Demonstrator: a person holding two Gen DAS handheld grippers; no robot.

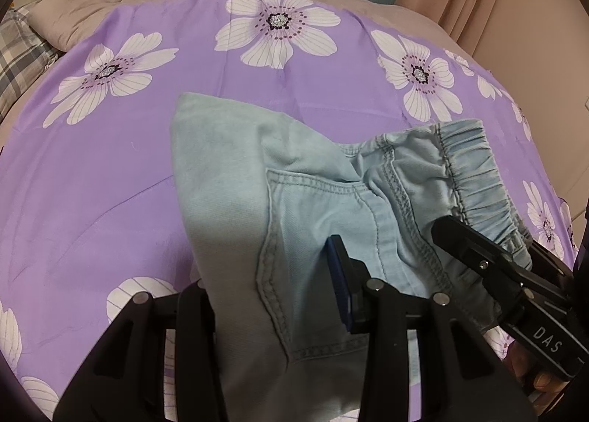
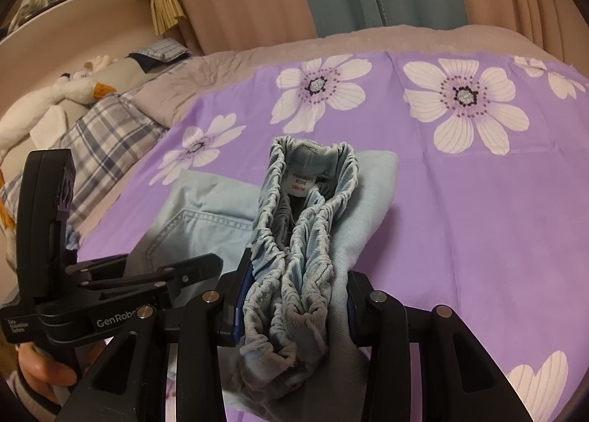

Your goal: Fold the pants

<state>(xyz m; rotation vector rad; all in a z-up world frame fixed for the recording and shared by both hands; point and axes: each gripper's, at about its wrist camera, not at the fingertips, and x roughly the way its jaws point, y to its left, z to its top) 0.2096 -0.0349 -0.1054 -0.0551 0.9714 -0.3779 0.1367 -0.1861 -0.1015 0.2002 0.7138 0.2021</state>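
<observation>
Pants (image 1: 257,208) lie on the purple sheet (image 1: 110,183), partly folded. Right gripper (image 2: 291,308) clamps the bunched waistband (image 2: 294,238); left gripper (image 1: 272,297) pinches the seat cloth beside it. Both grip the near end, the garment's length running away from them.

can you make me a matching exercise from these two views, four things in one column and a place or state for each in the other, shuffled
Column one:
1. light blue denim pants
2. gathered elastic waistband
3. purple bedsheet with white flowers
4. white size label

Column two:
A. spread over the bed under everything
B. sewn inside the waist opening
C. pinched between the fingers of the right gripper
D. lying on the sheet, pocket side up, cloth held in the left gripper

Pairs: 1-D, 2-C, 3-A, 4-B
</observation>
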